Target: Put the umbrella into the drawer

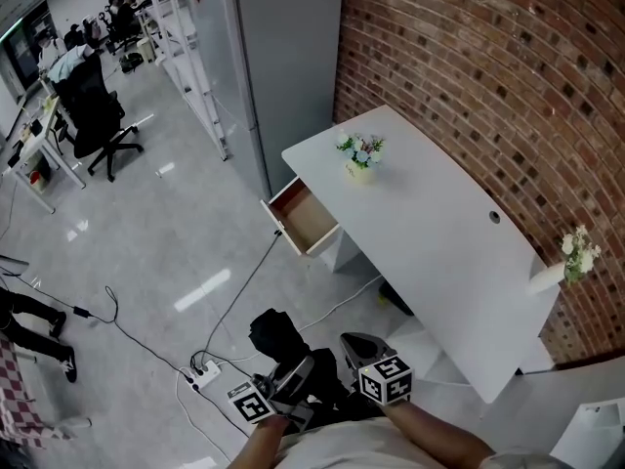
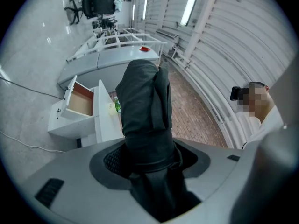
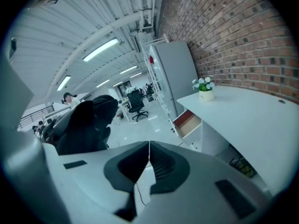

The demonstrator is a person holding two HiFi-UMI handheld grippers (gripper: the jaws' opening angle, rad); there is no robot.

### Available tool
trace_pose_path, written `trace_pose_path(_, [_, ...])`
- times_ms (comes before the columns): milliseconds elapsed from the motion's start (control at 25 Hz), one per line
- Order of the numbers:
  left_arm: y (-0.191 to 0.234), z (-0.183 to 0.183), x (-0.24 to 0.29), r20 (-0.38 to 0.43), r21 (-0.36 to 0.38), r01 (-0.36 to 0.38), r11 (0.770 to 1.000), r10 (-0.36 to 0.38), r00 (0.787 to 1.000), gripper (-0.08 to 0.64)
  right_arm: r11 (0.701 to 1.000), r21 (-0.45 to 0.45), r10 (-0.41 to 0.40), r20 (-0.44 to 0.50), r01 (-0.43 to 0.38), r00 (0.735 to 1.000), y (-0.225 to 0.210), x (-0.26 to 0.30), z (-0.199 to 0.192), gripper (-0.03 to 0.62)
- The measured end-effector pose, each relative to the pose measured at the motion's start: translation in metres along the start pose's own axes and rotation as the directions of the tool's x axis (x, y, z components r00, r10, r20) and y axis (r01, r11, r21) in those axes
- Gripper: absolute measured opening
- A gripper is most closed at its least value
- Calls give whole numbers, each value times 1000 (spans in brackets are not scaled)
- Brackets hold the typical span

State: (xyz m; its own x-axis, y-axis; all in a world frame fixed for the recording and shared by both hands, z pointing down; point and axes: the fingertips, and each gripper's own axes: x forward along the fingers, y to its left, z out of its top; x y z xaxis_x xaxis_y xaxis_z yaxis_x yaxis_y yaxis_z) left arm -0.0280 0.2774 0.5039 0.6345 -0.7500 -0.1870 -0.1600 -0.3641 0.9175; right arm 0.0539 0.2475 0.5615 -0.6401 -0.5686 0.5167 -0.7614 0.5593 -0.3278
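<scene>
While left tongs (image 2: 148,161) pinch folded umbrella (image 2: 142,106), right tongs (image 3: 148,164) pressed together, empty; both low, far from drawer (image 1: 305,218).

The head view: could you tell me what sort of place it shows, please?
Probably an open-plan office: a wheeled office chair, a white desk with an open drawer, and a brick wall.

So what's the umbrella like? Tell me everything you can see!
The umbrella is black, folded up small and wrapped in soft, wrinkly fabric. It sticks out lengthwise from the left gripper, whose jaws are shut around it. Nothing else touches it. It is up in the air above the floor, some way from the open drawer.
</scene>
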Motion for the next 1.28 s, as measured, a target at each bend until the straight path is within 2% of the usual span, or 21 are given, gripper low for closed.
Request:
trace_pose_path(360, [14, 2, -15, -31, -52, 13, 999, -15, 999, 262, 1000, -22, -11, -12, 11, 1000, 25, 11, -6, 17])
trace_pose_path(520, [10, 5, -17, -49, -35, 33, 999, -34, 998, 264, 1000, -8, -13, 16, 13, 1000, 30, 16, -4, 17])
trace_pose_path(880, [11, 23, -22, -23, -20, 57, 998, -58, 998, 262, 999, -50, -8, 70, 11, 998, 44, 19, 16, 17])
trace_pose_path(1280, [15, 30, -18, -22, -70, 86, 994, -88, 996, 262, 997, -58, -37, 63, 40, 997, 48, 20, 20, 17])
